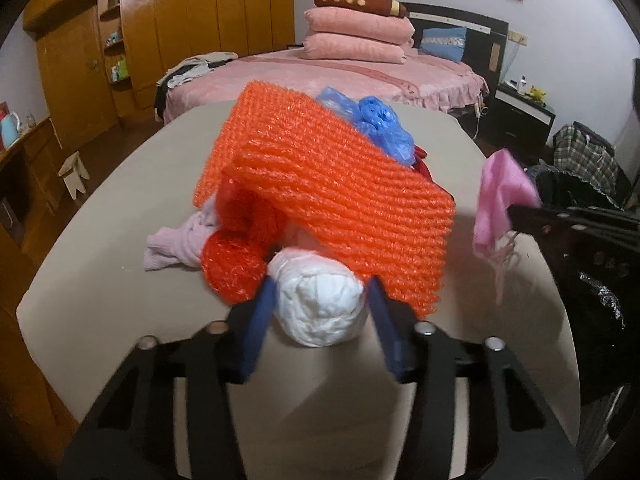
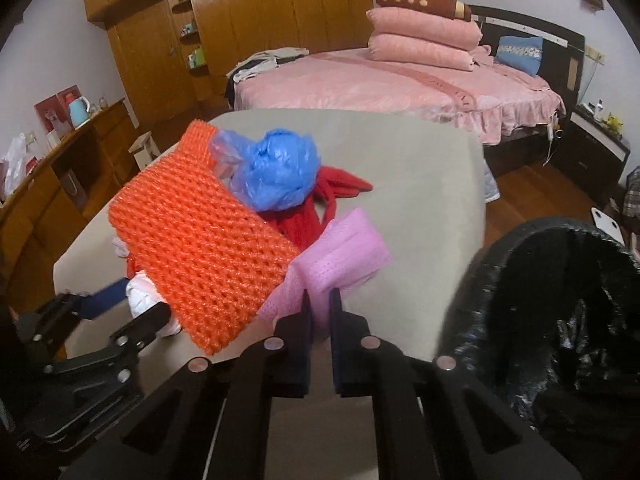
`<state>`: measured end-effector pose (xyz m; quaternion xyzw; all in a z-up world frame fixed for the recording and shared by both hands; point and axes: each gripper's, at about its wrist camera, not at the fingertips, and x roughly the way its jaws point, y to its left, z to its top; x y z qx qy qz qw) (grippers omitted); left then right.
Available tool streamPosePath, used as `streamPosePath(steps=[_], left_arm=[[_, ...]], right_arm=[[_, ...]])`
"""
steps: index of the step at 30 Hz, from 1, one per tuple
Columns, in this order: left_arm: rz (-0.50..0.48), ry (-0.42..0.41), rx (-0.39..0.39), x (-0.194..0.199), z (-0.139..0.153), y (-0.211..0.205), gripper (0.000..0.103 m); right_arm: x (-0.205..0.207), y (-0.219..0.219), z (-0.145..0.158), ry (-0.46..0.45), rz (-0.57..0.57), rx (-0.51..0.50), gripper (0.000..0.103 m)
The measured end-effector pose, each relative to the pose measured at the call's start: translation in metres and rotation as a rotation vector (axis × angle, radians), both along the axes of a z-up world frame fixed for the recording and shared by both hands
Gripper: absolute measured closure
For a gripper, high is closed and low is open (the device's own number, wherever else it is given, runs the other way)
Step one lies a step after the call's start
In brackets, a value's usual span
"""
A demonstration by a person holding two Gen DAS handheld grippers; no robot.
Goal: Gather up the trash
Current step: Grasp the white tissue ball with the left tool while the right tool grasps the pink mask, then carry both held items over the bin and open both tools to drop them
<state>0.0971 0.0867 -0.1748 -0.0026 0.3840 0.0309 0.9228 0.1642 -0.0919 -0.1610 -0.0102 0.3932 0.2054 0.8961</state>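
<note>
A pile of trash lies on the beige table (image 1: 120,208): an orange foam net (image 1: 320,184), a crumpled blue plastic bag (image 1: 380,128), a red net (image 1: 232,264), a pale pink rag (image 1: 172,244) and a white wad of plastic (image 1: 320,308). My left gripper (image 1: 322,292) is open, with its blue fingers on either side of the white wad. My right gripper (image 2: 320,300) is shut on a pink mesh cloth (image 2: 344,252) and holds it above the table; the cloth also shows in the left wrist view (image 1: 500,196). A bin lined with a black bag (image 2: 560,300) stands right of the table.
A pink bed (image 2: 380,84) with stacked pillows stands behind the table. Wooden wardrobes (image 2: 260,20) line the back left wall. A low cabinet with a blue kettle (image 2: 78,110) is at left. A small stool (image 1: 74,174) and a plaid bag (image 1: 584,156) sit on the floor.
</note>
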Motion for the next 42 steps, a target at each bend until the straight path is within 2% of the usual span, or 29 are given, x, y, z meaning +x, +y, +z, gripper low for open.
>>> streamPosePath(steps=[2,7,12,18,21,25,30,42], left_arm=[[0.000,0.000,0.013,0.000,-0.001,-0.002,0.066],[0.005,-0.030,0.020,-0.008,0.007,0.000,0.070],[0.017,-0.078,0.033,-0.021,0.028,0.003,0.070],[0.107,-0.151,0.082,-0.037,0.059,0.010,0.070],[0.120,-0.188,0.076,-0.038,0.075,0.013,0.070],[0.078,-0.220,0.063,-0.038,0.089,0.000,0.070],[-0.036,-0.229,0.031,-0.028,0.098,-0.037,0.070],[-0.326,-0.224,-0.047,0.006,0.090,-0.148,0.070]], right_arm=[[-0.003,-0.002,0.004,-0.005,-0.005,0.003,0.095],[-0.008,-0.011,0.009,-0.007,-0.016,0.012,0.095],[-0.015,-0.020,0.021,-0.034,-0.020,0.029,0.095],[-0.023,-0.031,0.039,-0.078,-0.029,0.054,0.095],[-0.028,-0.037,0.045,-0.095,-0.036,0.061,0.095],[-0.037,-0.051,0.054,-0.118,-0.059,0.062,0.095],[-0.046,-0.080,0.060,-0.135,-0.120,0.046,0.095],[-0.053,-0.173,0.052,-0.131,-0.342,-0.019,0.095]])
